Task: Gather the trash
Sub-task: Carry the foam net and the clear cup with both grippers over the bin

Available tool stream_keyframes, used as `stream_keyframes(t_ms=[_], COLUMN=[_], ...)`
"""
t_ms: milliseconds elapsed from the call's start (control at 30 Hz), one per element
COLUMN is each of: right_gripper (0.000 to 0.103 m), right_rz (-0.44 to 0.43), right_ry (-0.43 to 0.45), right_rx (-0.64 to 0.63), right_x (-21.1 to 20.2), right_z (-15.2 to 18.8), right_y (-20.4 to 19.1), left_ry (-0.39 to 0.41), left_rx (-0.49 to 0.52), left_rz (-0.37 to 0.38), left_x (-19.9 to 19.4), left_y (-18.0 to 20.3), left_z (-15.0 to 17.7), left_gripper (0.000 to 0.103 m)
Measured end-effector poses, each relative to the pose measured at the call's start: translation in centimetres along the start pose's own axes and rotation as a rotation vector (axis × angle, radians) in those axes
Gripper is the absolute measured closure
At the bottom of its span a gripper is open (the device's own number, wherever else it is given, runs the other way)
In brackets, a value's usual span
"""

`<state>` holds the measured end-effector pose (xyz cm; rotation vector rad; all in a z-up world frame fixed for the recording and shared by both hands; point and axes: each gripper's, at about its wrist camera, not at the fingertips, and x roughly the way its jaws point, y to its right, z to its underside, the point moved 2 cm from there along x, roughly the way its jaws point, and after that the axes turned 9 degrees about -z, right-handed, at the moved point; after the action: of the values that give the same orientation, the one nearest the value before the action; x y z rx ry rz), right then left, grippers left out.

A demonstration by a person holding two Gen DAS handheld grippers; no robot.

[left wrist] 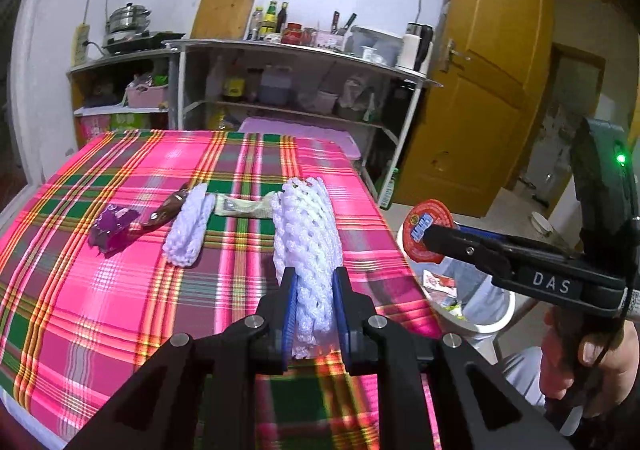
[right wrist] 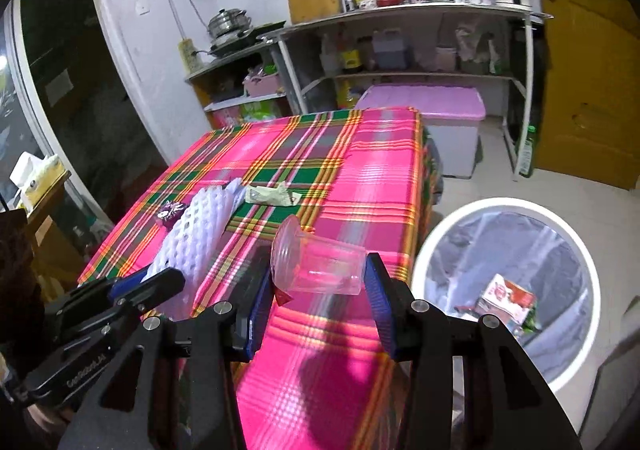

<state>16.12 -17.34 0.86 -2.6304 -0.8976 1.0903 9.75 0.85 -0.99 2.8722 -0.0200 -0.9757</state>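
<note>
Both loaded above the tabletop (right wrist: 320,178): left gripper (left wrist: 314,314) fingers pinching foam net (left wrist: 306,242), long axis running straight ahead; right gripper (right wrist: 320,302) fingers clamping clear cup (right wrist: 320,266) sideways, nearer the bin (right wrist: 576,250) off its right.

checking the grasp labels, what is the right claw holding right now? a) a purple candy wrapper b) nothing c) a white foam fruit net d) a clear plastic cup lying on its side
d: the right claw has its blue pads pressed on a clear plastic cup lying sideways between them, above the plaid tablecloth; the white foam net is in the left claw instead.
</note>
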Motion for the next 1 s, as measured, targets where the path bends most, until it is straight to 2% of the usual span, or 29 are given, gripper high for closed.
stream_keyframes(t_ms=[367, 700, 1000], right_gripper=[0.057, 0.057, 0.057], right_rz=[0.041, 0.072, 0.115], right_ry=[0.049, 0.064, 0.068], right_rx=[0.023, 0.043, 0.094], right_x=[-4.1, -5.9, -6.8], right_z=[1.5, 2.1, 2.8], right_y=[1.7, 3.4, 6.7], left_ry=[0.007, -0.009, -0.029], left_rx=[0.044, 0.083, 0.123], left_rz=[0.054, 0.097, 0.135], left_x=[-1.1, -0.6, 0.8], left_y=[3.4, 6.3, 8.9], left_z=[-0.1, -0.1, -0.2], left_gripper=[0.085, 0.085, 0.085])
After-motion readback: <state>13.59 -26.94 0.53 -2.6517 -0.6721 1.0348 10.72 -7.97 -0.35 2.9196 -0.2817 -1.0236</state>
